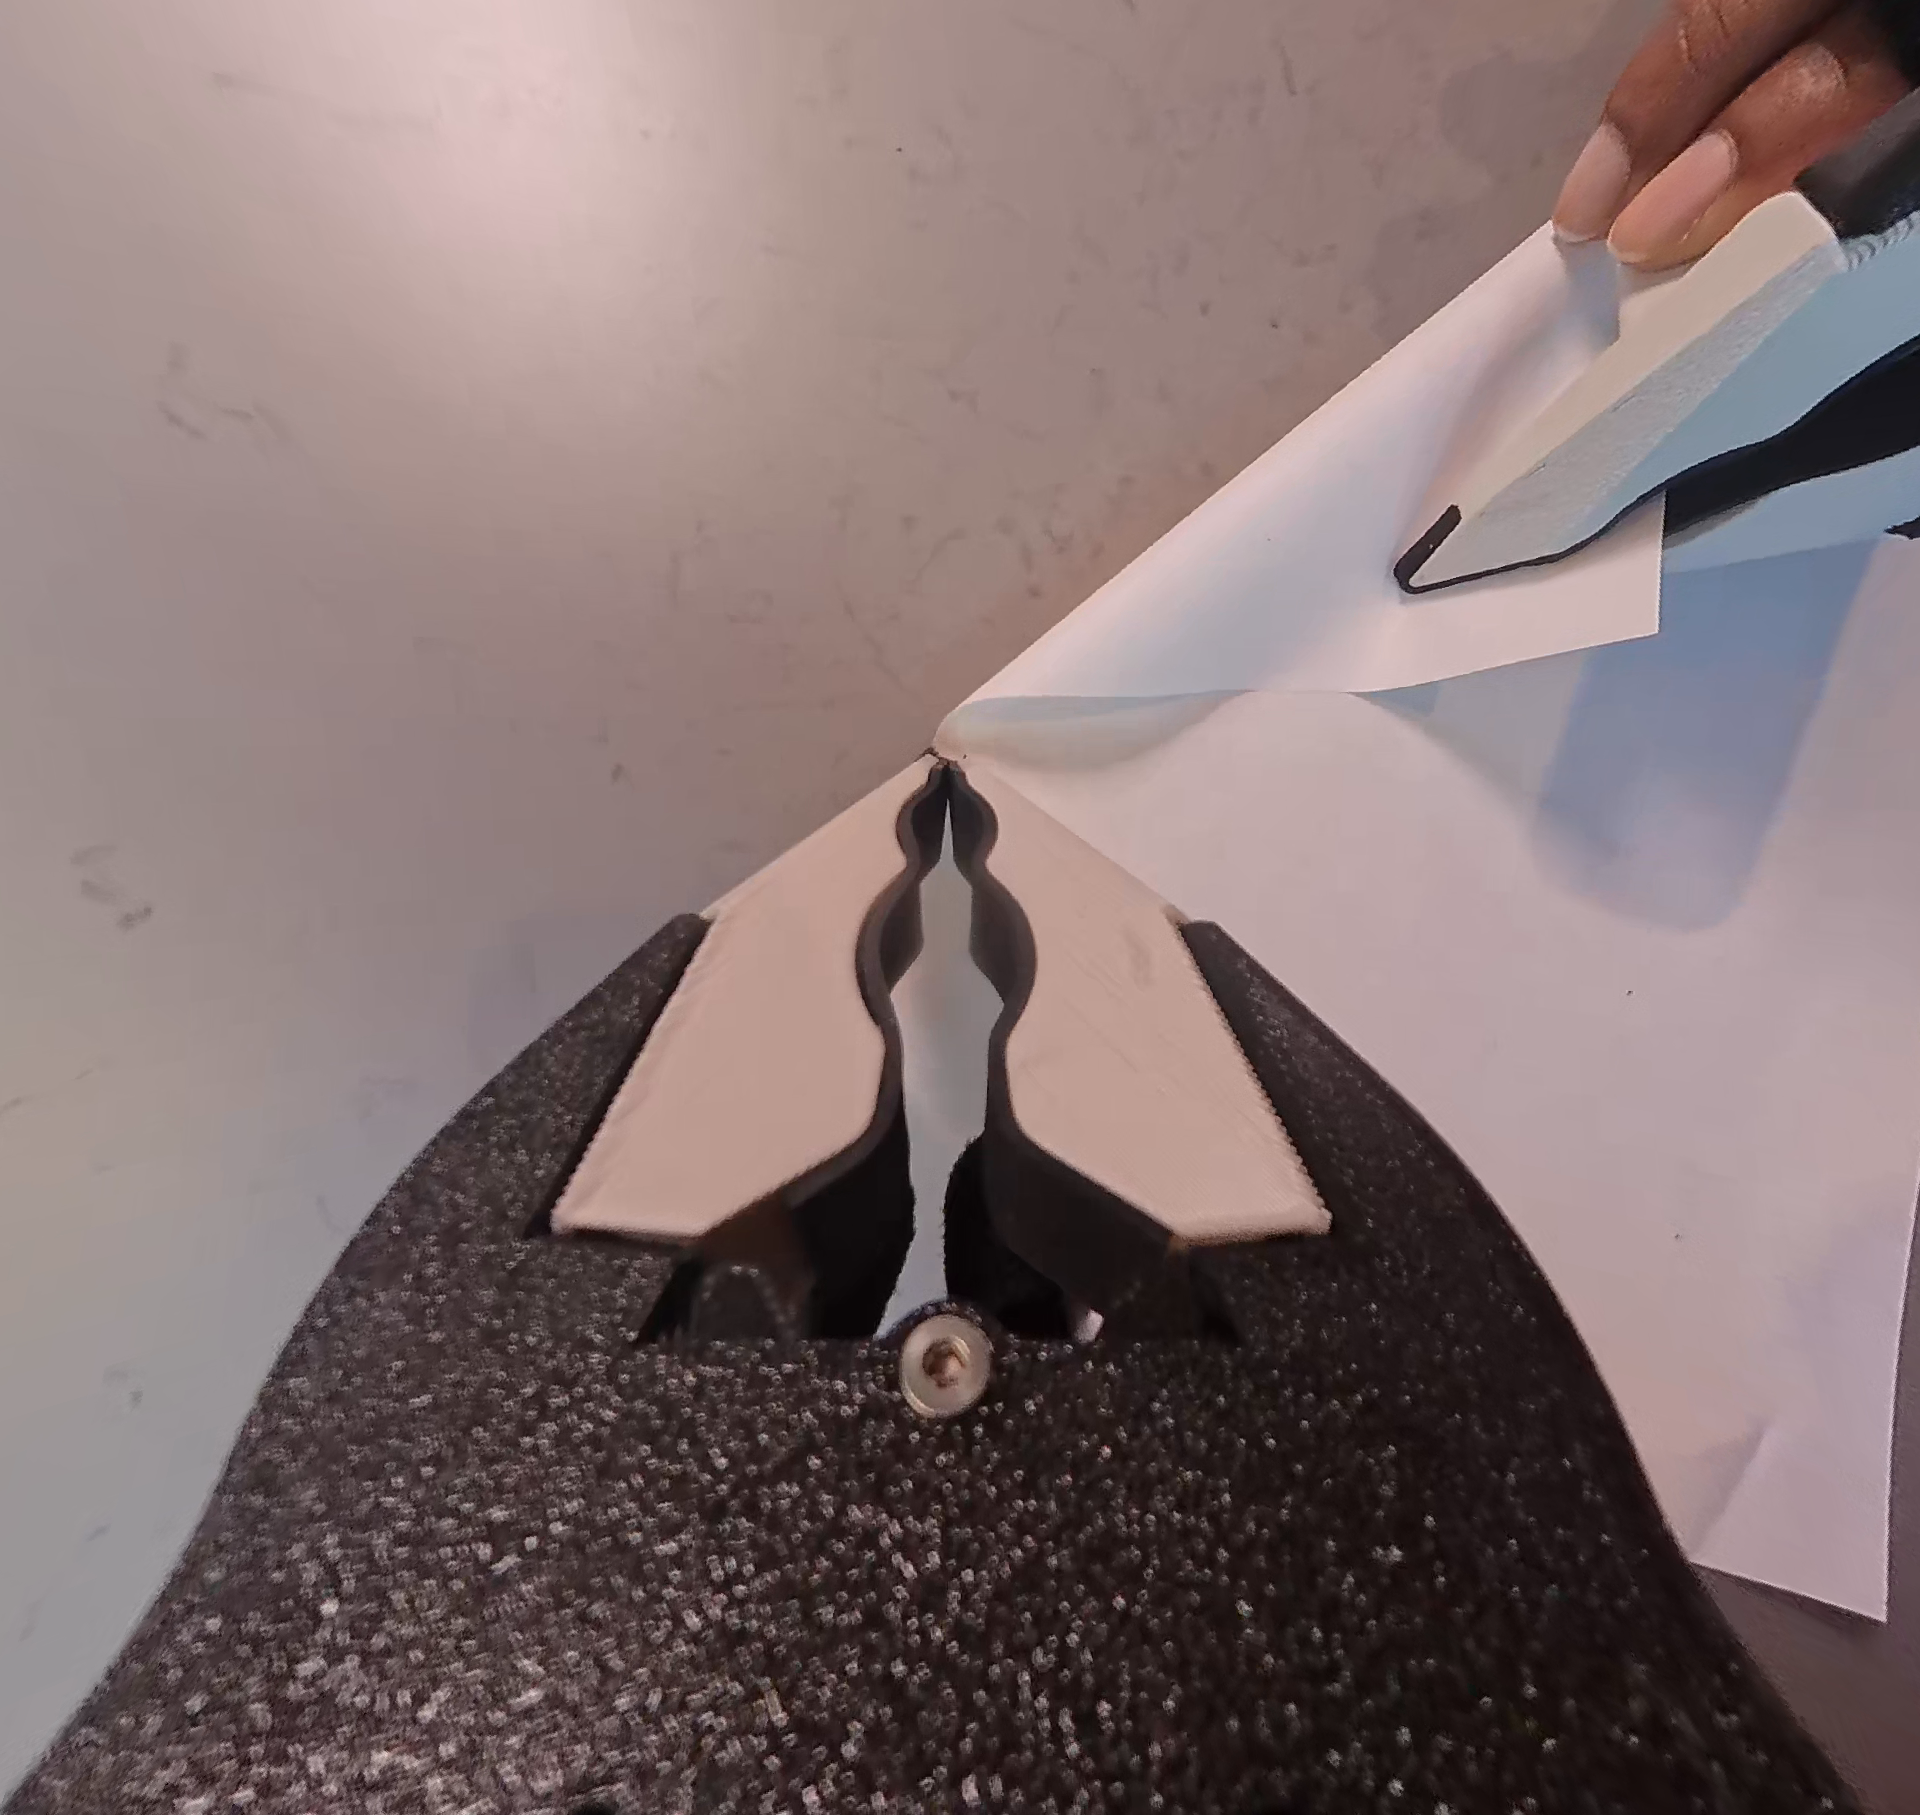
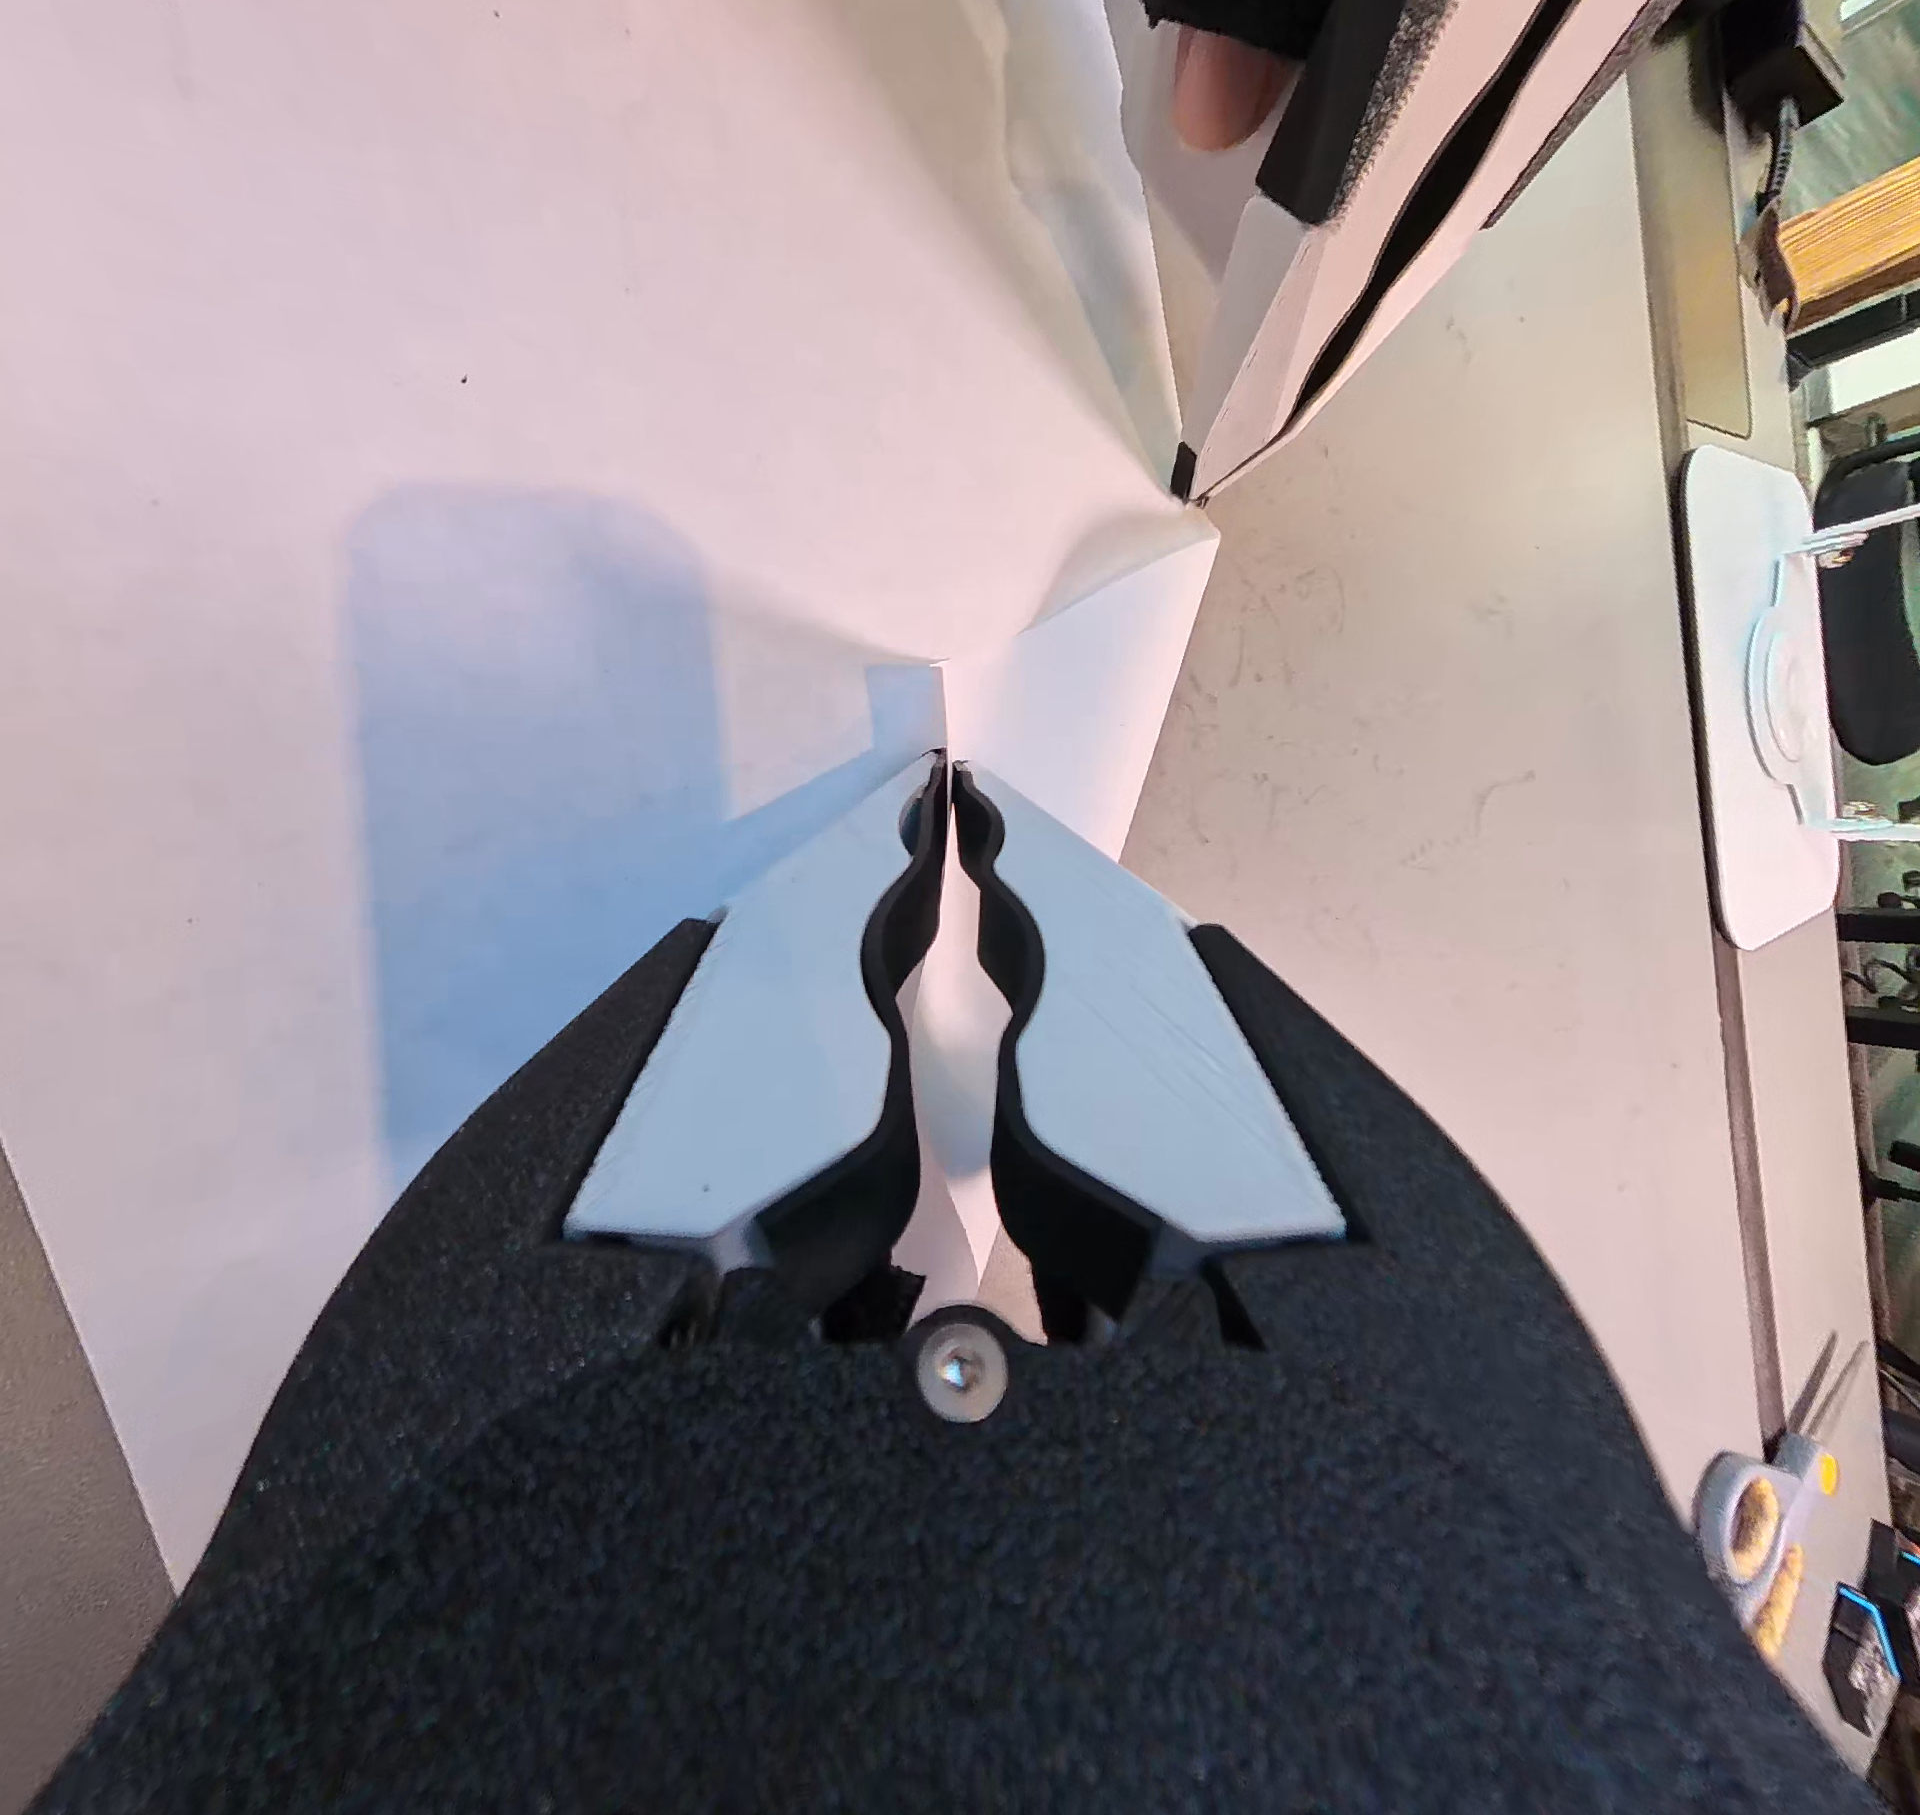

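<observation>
Grey tabletop [image 1: 520, 363] carries a white sheet of paper [image 1: 1403, 986]. Left gripper [image 1: 945, 766] pinches the sheet's edge at a fold; right gripper [image 2: 951, 763] clamps a raised corner flap, beside bare fingers [image 1: 1662, 155].

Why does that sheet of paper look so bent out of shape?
The white paper doesn't lie flat: one corner flap is folded over under the right hand-held gripper, and it puckers where the left hand-held gripper pinches its edge.
</observation>
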